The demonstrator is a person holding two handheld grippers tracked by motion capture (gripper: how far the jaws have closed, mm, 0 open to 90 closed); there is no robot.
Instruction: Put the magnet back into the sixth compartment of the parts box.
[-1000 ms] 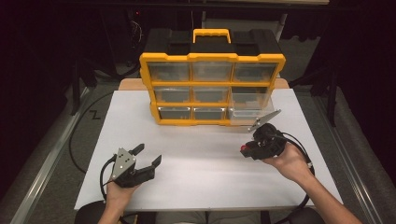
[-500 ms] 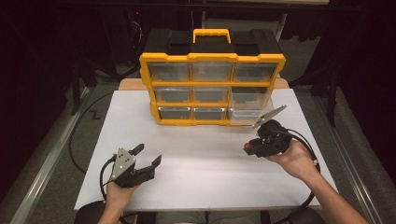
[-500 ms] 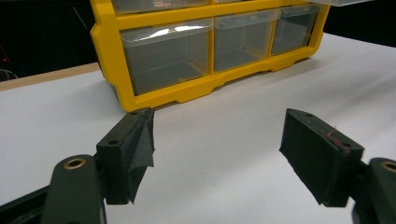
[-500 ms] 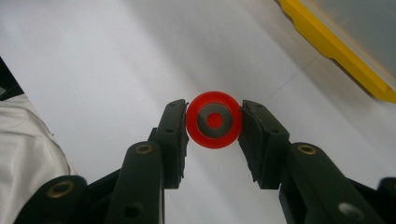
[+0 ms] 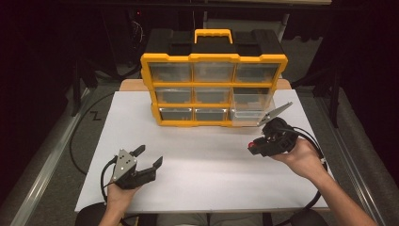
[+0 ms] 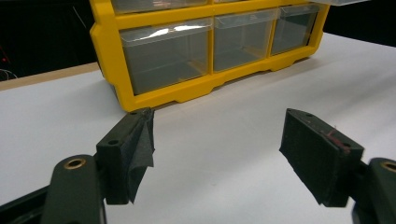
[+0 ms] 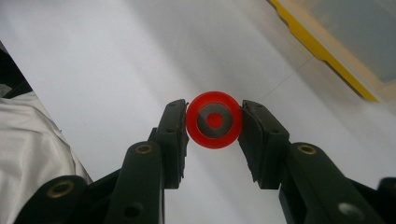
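Worktop: matt white sheet, smooth, paper-like. Organiser cabinet: glossy yellow plastic frame with clear plastic drawers (highlights on the fronts). Red ring: smooth, slightly translucent plastic with a grey inner face. Right gripper: matt black plastic; brass-coloured rivets.

Bare white table lies open; the organizer blocks its far edge.

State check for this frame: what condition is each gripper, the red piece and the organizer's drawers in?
Left gripper: open, nothing between its fingers, resting low over the table.
Right gripper: shut on the red ring.
Red ring: clamped between the fingers, off the table.
Yellow drawer organizer: upright.
Bottom-right drawer: pulled out.
Other drawers: pushed in.
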